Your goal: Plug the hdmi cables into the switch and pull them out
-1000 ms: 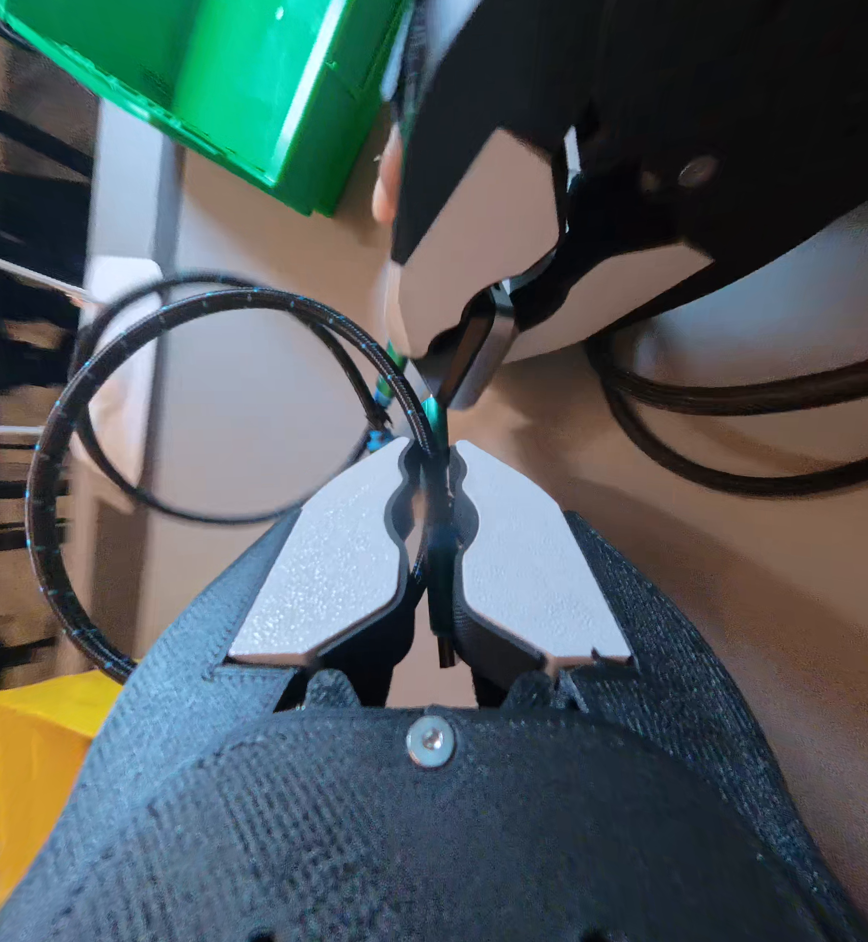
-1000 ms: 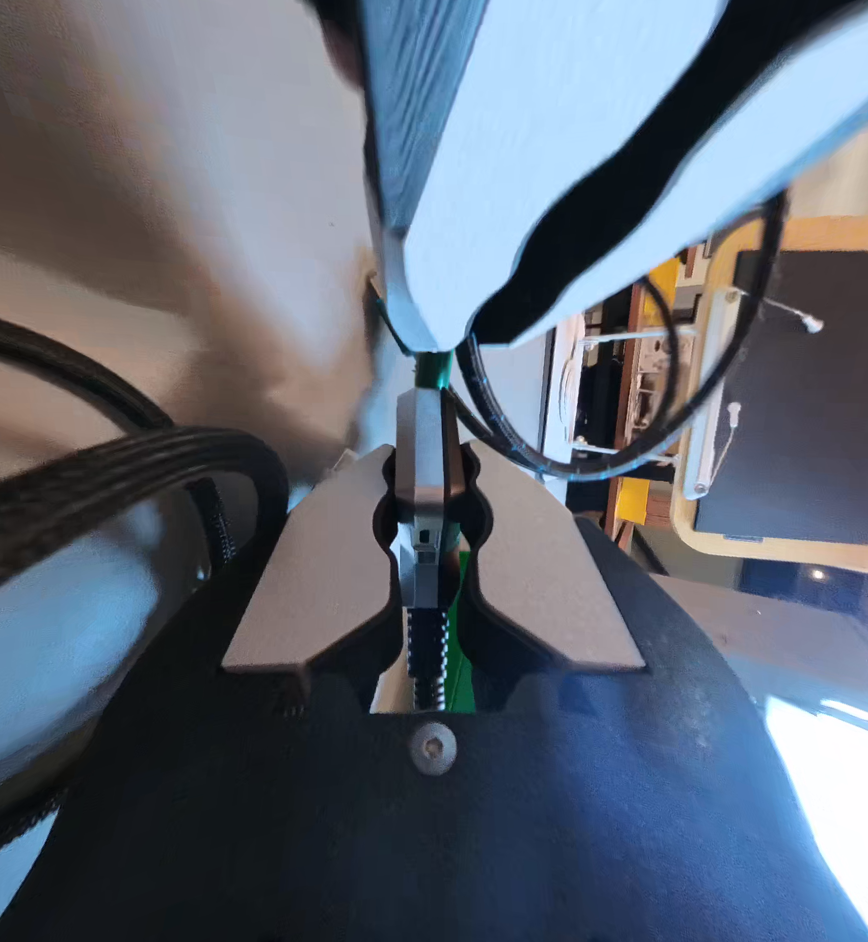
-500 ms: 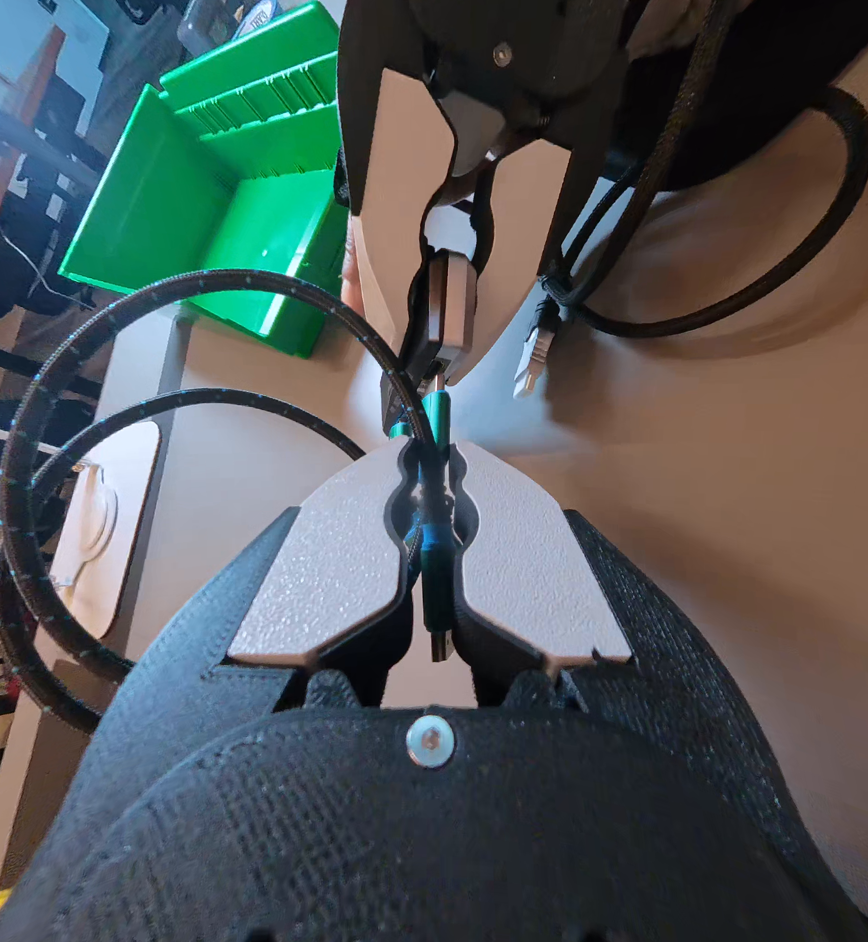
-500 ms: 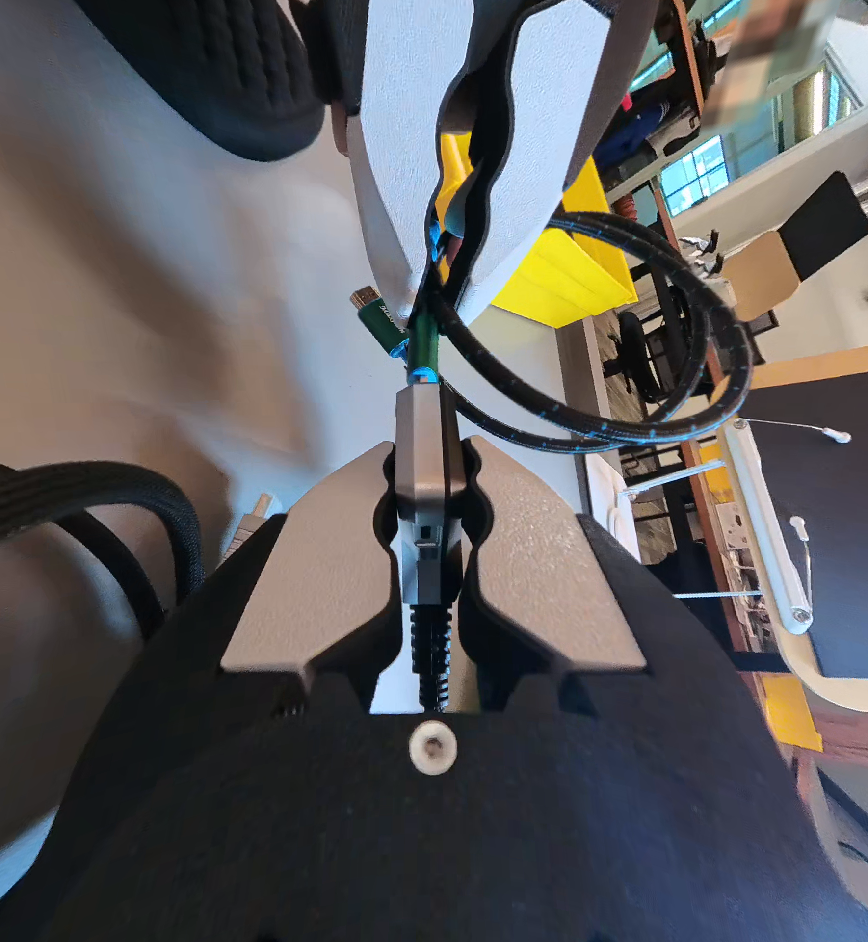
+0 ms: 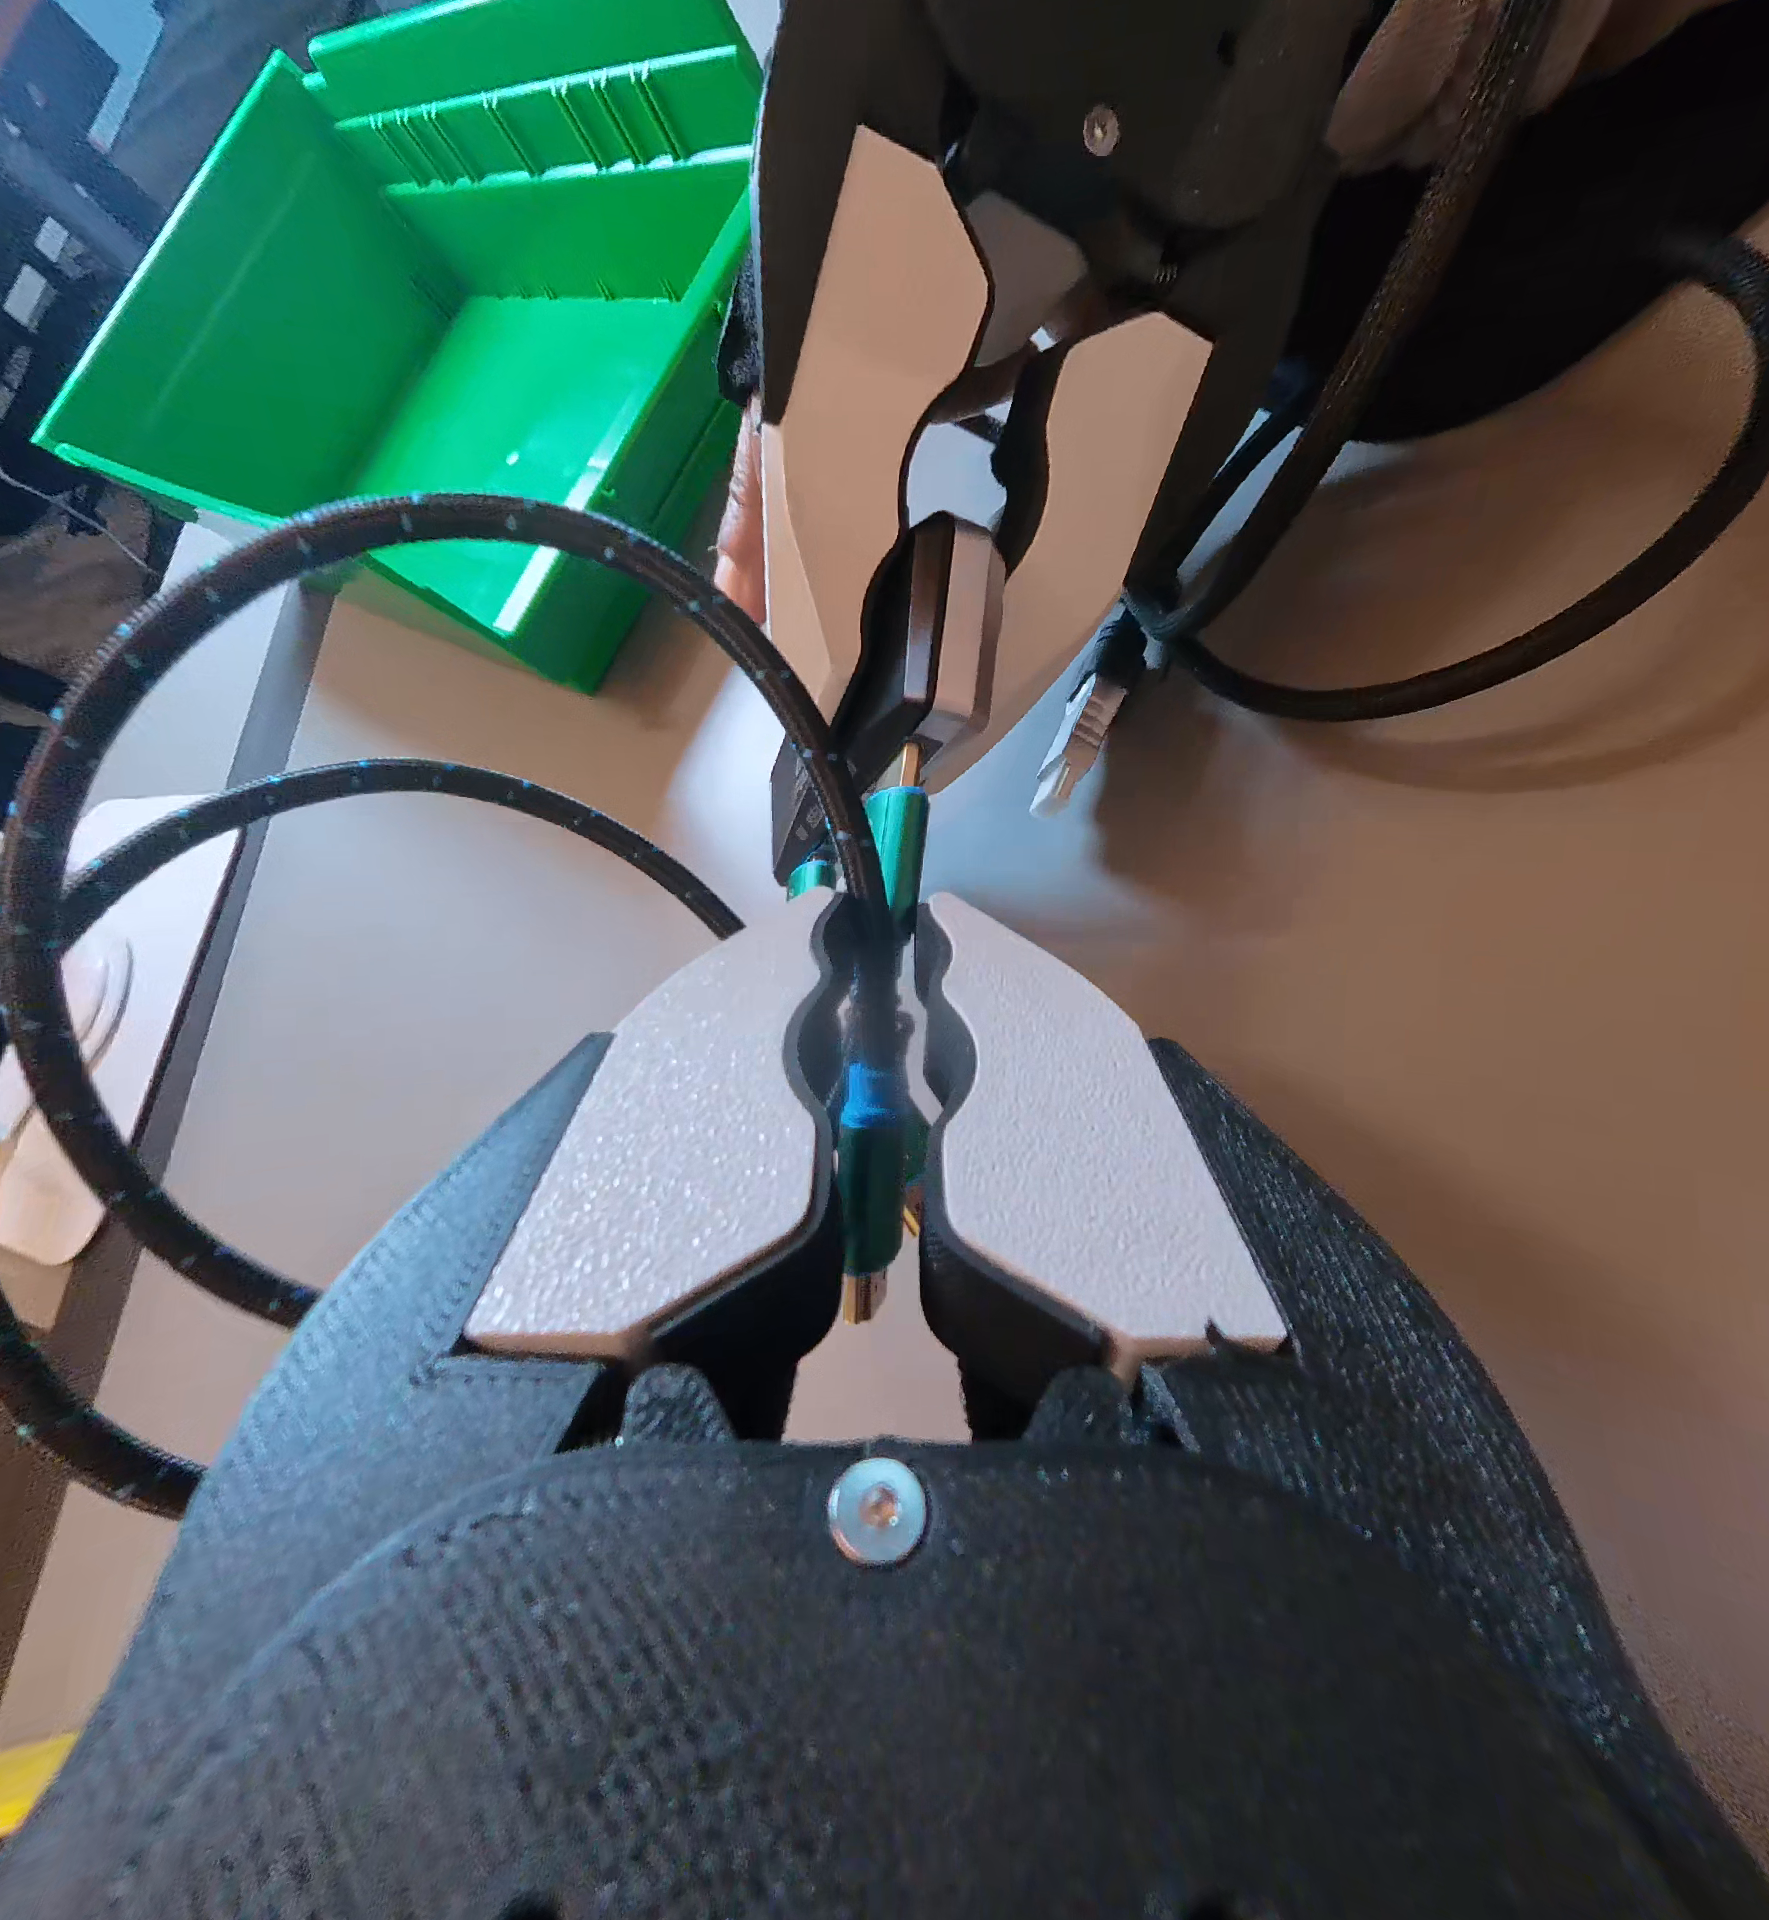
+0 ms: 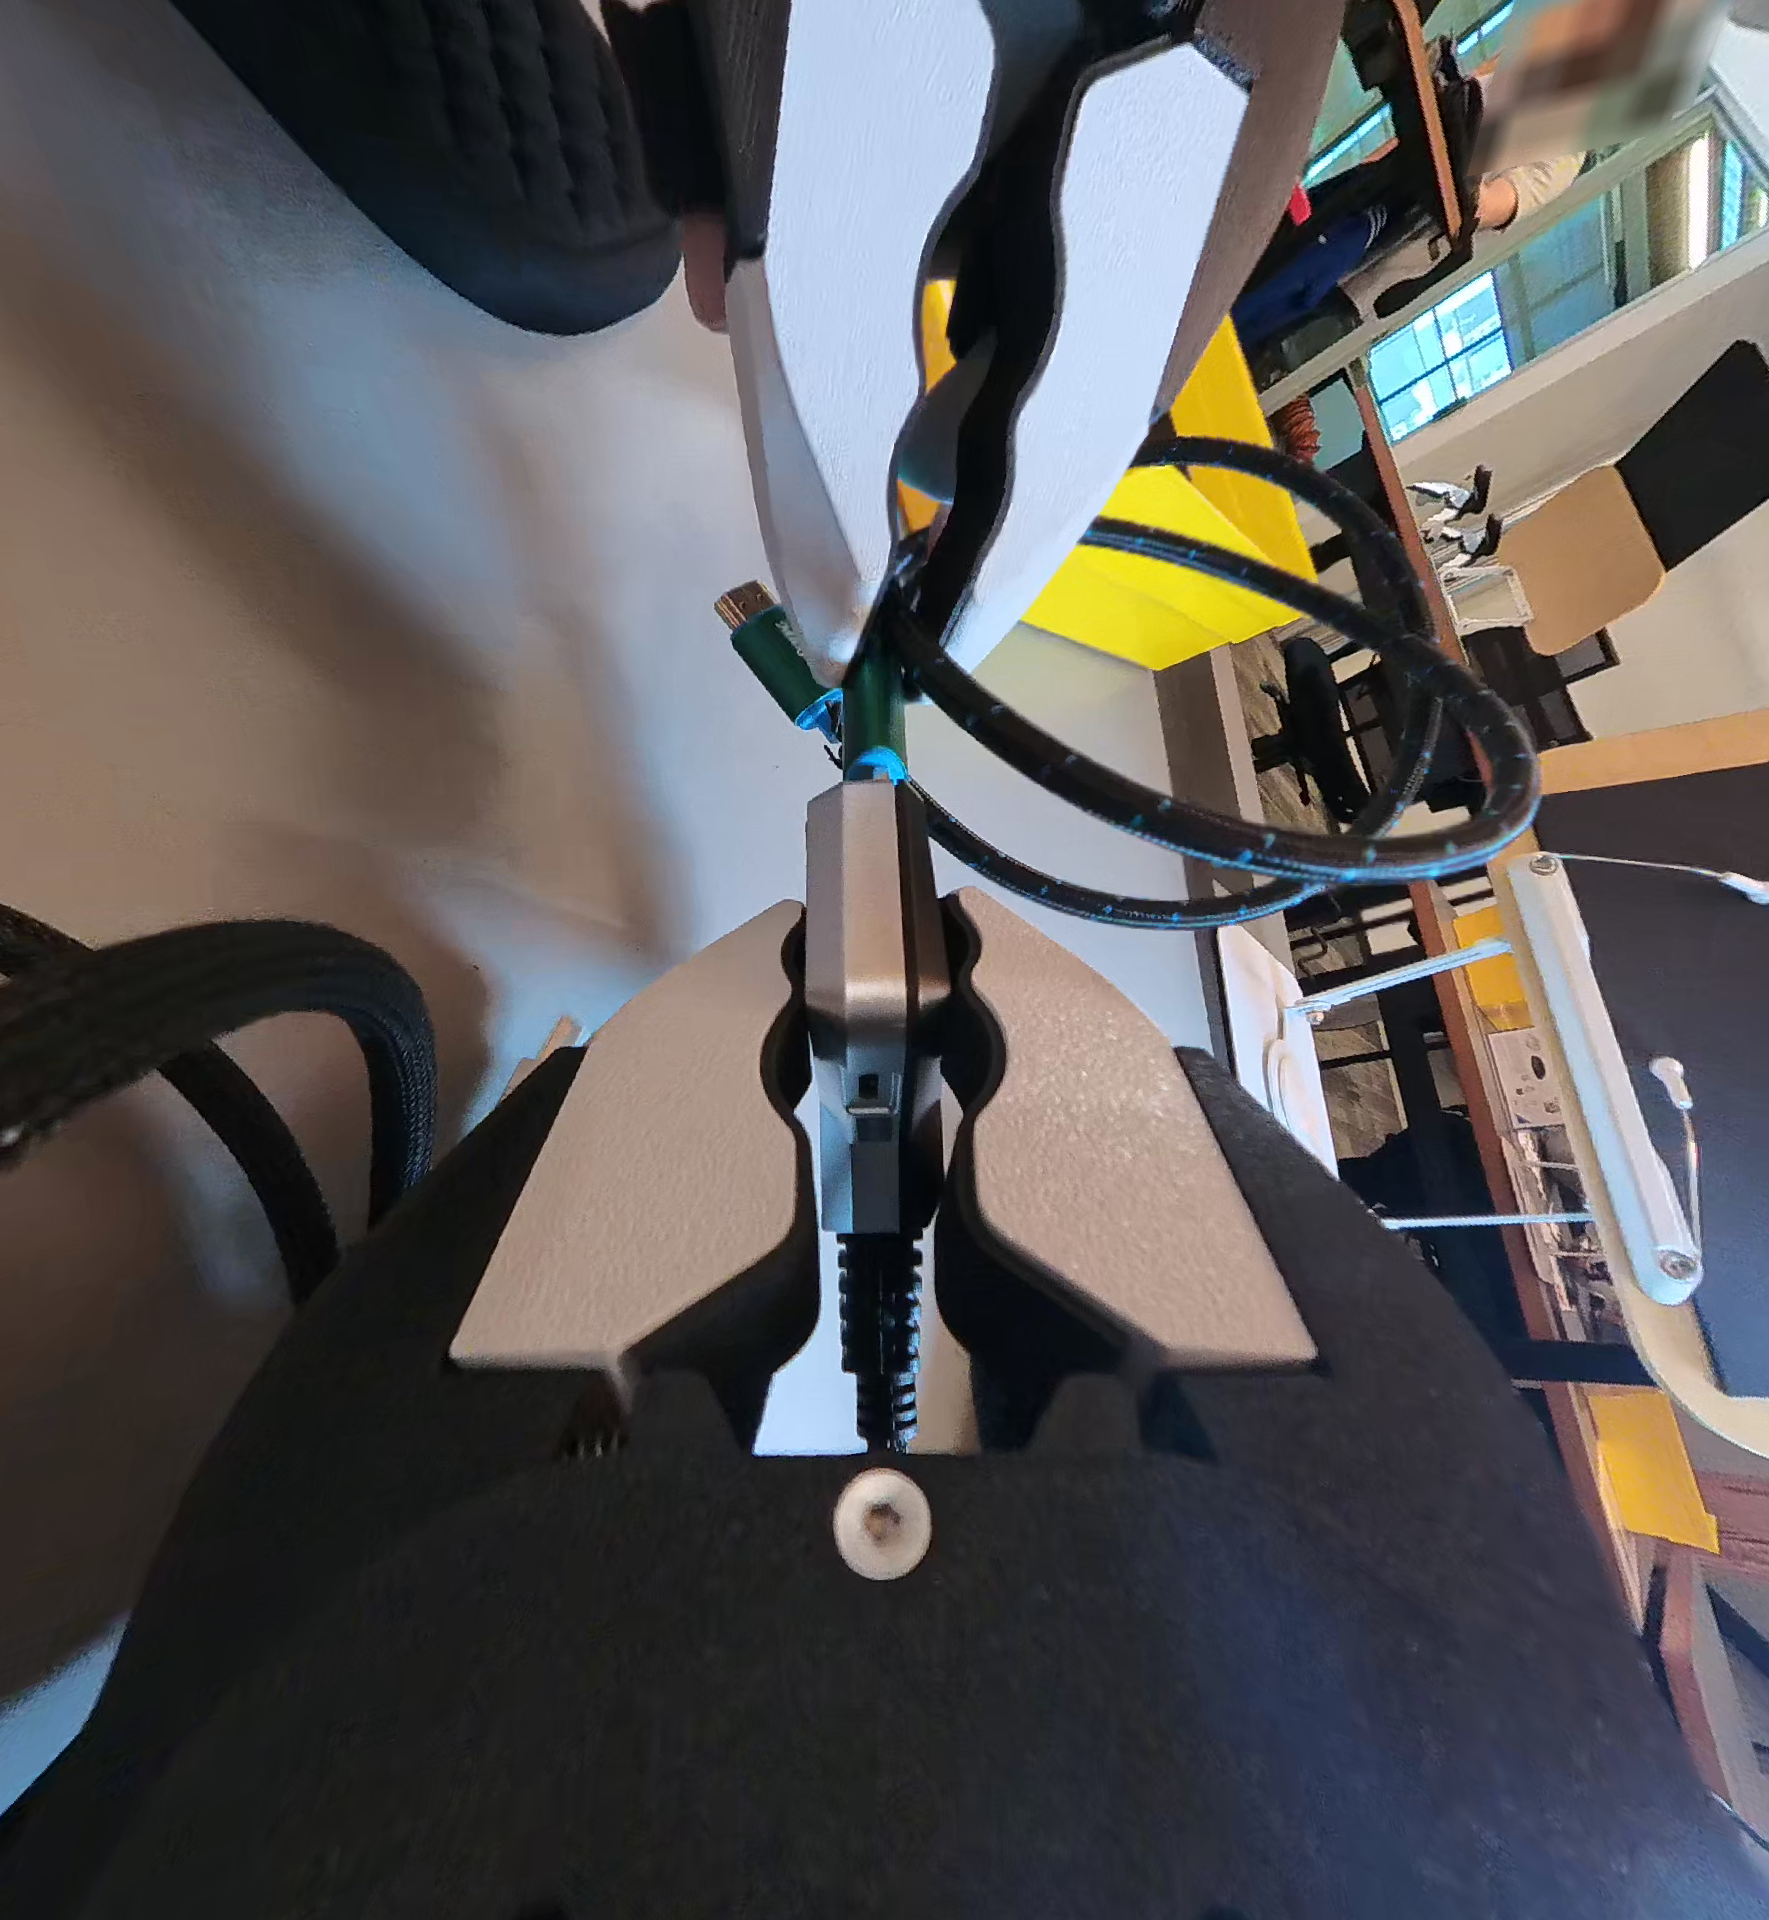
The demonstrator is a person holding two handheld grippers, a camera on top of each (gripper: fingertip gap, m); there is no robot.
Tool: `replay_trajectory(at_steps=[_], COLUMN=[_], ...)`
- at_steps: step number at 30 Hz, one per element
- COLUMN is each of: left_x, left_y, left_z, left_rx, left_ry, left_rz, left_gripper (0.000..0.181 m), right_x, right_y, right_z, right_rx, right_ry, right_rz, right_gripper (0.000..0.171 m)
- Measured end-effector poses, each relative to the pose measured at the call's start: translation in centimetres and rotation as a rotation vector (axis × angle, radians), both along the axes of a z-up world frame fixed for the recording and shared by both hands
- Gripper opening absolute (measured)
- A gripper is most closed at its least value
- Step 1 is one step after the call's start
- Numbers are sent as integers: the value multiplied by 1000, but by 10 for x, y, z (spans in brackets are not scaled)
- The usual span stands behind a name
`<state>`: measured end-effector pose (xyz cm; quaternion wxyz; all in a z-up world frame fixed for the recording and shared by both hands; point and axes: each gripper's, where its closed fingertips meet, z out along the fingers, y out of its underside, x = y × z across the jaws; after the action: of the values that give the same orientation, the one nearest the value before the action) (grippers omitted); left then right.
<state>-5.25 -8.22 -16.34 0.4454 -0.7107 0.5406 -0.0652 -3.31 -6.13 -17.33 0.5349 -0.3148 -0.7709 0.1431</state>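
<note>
Left wrist view: the left gripper (image 5: pixel 875 1039) is clamped on a green HDMI plug (image 5: pixel 872 1179), long axis along the fingers, gold tip pointing back toward the camera. Ahead, the right gripper (image 6: pixel 875 1039) pinches the grey switch (image 6: pixel 864 997) lengthwise; a second green plug (image 5: pixel 901 844) meets its front end, the joint partly hidden by the braided cable (image 5: pixel 360 520).

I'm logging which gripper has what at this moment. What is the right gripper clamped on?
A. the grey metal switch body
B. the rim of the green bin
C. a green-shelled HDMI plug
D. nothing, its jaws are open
A: in the right wrist view the right gripper is shut on the grey switch, whose ribbed black cable trails back between the jaws.
</note>
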Motion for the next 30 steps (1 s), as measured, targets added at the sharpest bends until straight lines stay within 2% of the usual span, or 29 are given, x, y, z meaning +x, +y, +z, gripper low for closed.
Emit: replay_trajectory(at_steps=[6,15,24,28,30], left_x=[0,7,4,-1,-12], left_y=[1,-3,2,6,9], left_z=[1,2,5,27,49], left_rx=[38,22,109,178,233], left_ry=[50,5,-15,-113,-223], left_rz=[19,-26,-22,14,52], left_gripper=[12,11,14,49,56], right_x=[0,-2,-2,3,5], right_y=[3,-3,4,14,21], right_z=[1,0,3,3,9], right_rx=[10,18,5,21,-4], right_ry=[-3,-19,-25,-27,0], right_rz=[-23,-38,-53,-95,-121], right_gripper=[22,20,22,22,22])
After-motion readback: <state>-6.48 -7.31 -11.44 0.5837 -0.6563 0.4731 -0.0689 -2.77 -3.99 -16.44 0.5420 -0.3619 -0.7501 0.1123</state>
